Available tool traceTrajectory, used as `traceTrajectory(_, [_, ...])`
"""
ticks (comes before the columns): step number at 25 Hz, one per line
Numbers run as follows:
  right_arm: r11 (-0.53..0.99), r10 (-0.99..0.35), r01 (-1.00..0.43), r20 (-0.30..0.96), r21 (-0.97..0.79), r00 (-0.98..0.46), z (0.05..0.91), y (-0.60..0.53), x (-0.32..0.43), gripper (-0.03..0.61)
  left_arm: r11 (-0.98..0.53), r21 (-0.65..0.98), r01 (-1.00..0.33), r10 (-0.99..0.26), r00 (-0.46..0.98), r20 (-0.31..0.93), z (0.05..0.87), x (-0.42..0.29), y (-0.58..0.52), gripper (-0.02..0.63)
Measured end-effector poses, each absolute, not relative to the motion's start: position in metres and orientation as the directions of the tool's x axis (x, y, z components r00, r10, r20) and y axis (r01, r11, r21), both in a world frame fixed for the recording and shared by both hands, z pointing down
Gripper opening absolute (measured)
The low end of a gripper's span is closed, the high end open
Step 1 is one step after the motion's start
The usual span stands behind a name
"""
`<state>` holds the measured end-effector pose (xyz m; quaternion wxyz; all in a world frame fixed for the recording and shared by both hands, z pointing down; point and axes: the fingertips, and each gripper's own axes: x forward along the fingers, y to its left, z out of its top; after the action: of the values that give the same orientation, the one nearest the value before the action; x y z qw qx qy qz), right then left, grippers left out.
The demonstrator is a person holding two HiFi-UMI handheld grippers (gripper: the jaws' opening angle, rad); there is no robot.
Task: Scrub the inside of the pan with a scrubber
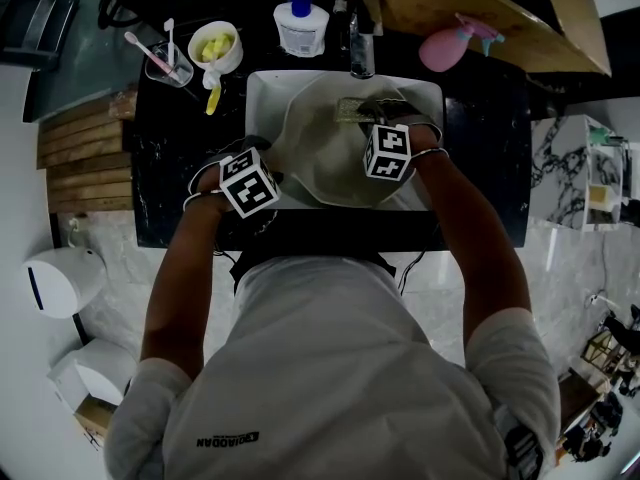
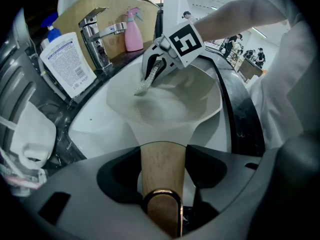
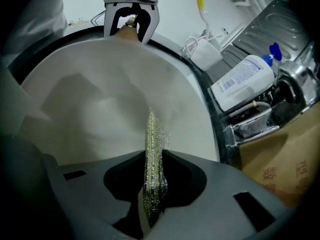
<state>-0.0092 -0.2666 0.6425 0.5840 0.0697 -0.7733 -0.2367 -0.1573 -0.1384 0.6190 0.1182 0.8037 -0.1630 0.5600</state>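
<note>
**A:** Progress on the scrub?

**B:** It is being judged as under way. The pan is being steadied in the sink by its wooden handle. That handle is being clamped by the left gripper, its fingers closed tight on the wood. The scrubber, a strip of metallic mesh, is being pinched flat by the right gripper, and its tip is being pressed to the pan's inside, on the faucet side.

**A:** What is being left to do?

**B:** The inside is being read as pale and even, with no suds or grime showing. The light is dim, though, so fine residue may be going unseen. Only one patch is being touched, so the rest of the bowl is probably being left for later passes.

**A:** Obstructions?

**B:** The faucet is being noted just beyond the far rim, near the right gripper. A soap bottle and a pink spray bottle are being logged on the counter beside it. A bowl and a cup are being kept well apart.
</note>
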Motion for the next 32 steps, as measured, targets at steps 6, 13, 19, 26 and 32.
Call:
traceTrajectory(6, [0.907, -0.304, 0.213, 0.915, 0.363, -0.264, 0.665, -0.251, -0.004, 0.096, -0.917, 0.019, -0.397, -0.122, 0.326, 0.937, 0.62, -0.156, -0.138, 0.276])
traceTrajectory(13, [0.939, -0.233, 0.192, 0.937, 0.287, -0.261, 0.669, -0.235, 0.001, 0.106, -0.917, 0.024, -0.398, -0.114, 0.321, 0.94, 0.625, -0.159, -0.136, 0.276])
traceTrajectory(19, [0.952, -0.202, 0.179, 0.947, 0.25, -0.249, 0.668, -0.225, 0.006, 0.107, -0.916, 0.03, -0.399, -0.108, 0.318, 0.942, 0.626, -0.16, -0.135, 0.276])
traceTrajectory(26, [0.98, -0.074, 0.164, 0.975, 0.11, -0.21, 0.668, -0.207, 0.013, 0.107, -0.916, 0.028, -0.401, -0.11, 0.318, 0.942, 0.626, -0.16, -0.135, 0.276])
traceTrajectory(32, [0.988, 0.036, 0.155, 0.984, -0.009, -0.174, 0.665, -0.191, 0.016, 0.106, -0.916, 0.024, -0.4, -0.113, 0.316, 0.942, 0.626, -0.16, -0.135, 0.276])
